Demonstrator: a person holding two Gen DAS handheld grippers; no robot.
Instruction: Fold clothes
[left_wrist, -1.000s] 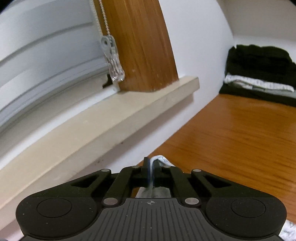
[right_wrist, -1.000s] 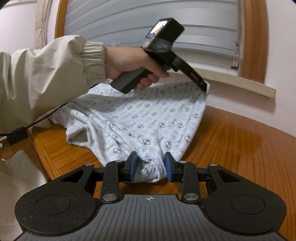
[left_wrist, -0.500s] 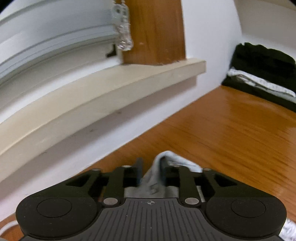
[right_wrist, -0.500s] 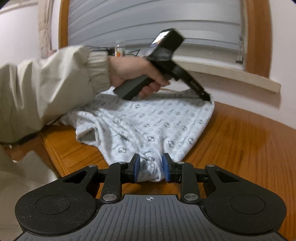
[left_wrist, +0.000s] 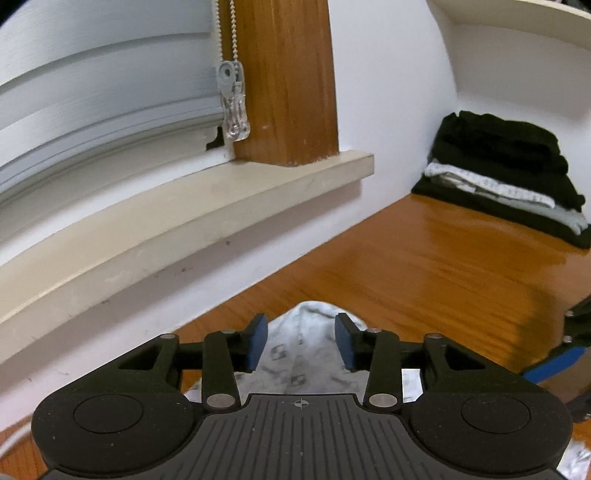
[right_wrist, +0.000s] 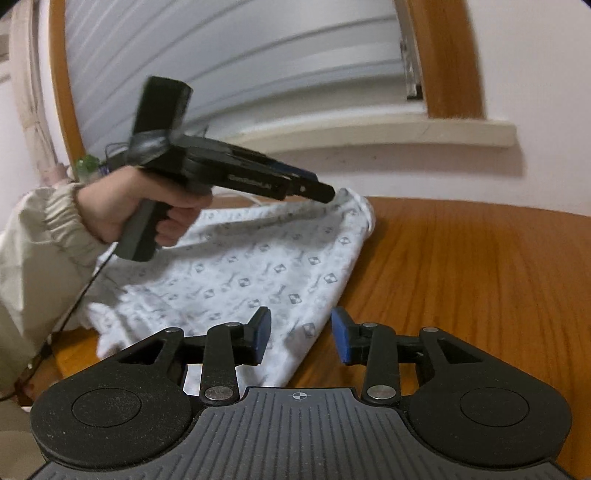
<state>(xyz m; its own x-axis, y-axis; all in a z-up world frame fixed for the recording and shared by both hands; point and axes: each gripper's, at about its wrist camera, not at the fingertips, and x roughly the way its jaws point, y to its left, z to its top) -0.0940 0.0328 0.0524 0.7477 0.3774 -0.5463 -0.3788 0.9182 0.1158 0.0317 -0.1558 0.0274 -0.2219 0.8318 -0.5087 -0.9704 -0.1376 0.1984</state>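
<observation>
Left gripper: the left gripper had its blue pads spread and still widening; a peaked corner of the patterned garment rose between them, and the pads did not press on it.
Left gripper from the other side: in the right wrist view its black tip sat at the far corner of the cloth, whether touching it or not I cannot tell; a hand in a beige elastic-cuffed sleeve gripped its handle.
Right gripper: the right gripper also had its jaws parting; the near edge of the garment ran under the left pad, the right pad stood over bare wood, nothing was pinched.
Garment: white soft fabric printed with small grey diamond motifs, lying rumpled and partly folded on the table, its far corner near the wall below the sill.
Table: glossy orange-brown wood with visible grain.
Folded stack: black and pale clothes piled at the far end of the table against the wall.
Window: cream sill, wooden frame, grey slatted blind, bead cord with a clear plastic clip.
</observation>
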